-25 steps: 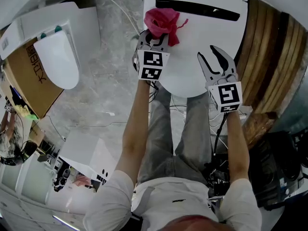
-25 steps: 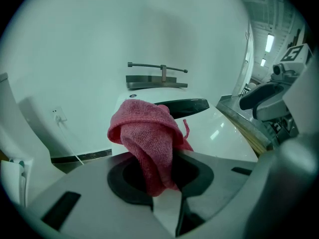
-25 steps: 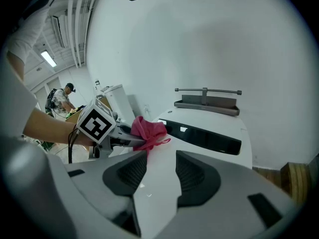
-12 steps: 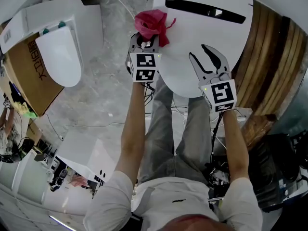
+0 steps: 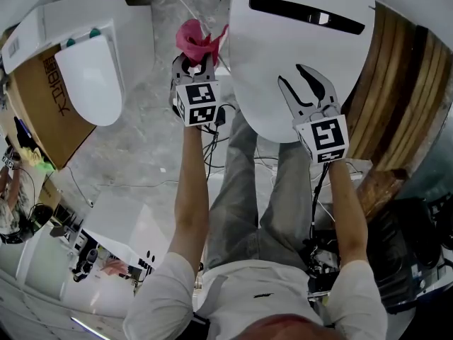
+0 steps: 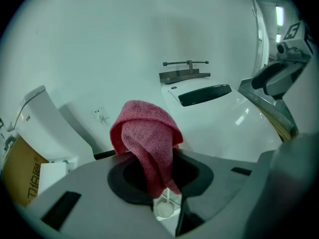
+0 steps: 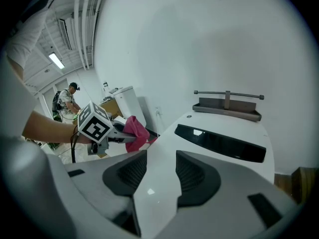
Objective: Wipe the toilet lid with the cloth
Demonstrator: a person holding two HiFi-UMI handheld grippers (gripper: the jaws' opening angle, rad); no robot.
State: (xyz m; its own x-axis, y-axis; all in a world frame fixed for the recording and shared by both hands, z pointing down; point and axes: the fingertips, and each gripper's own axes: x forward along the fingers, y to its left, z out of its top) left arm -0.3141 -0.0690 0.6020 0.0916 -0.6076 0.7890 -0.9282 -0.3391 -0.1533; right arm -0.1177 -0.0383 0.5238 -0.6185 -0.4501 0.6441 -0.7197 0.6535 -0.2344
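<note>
cloth (image 6: pixel 144 138) in left tool (image 5: pixel 193 68); head view shows it beside lid (image 5: pixel 283 52).

The toilet lid (image 5: pixel 262 62) is glossy, smooth plastic; the cloth (image 6: pixel 144 133) is a matt, nubbly terry weave.

Cut off at the head view's top edge: far end of the toilet lid (image 5: pixel 304 55). Buried between the jaws of the left gripper (image 5: pixel 195 61) there: tail of the cloth (image 5: pixel 192 37). Too small to make out: distant person (image 7: pixel 65 102).
</note>
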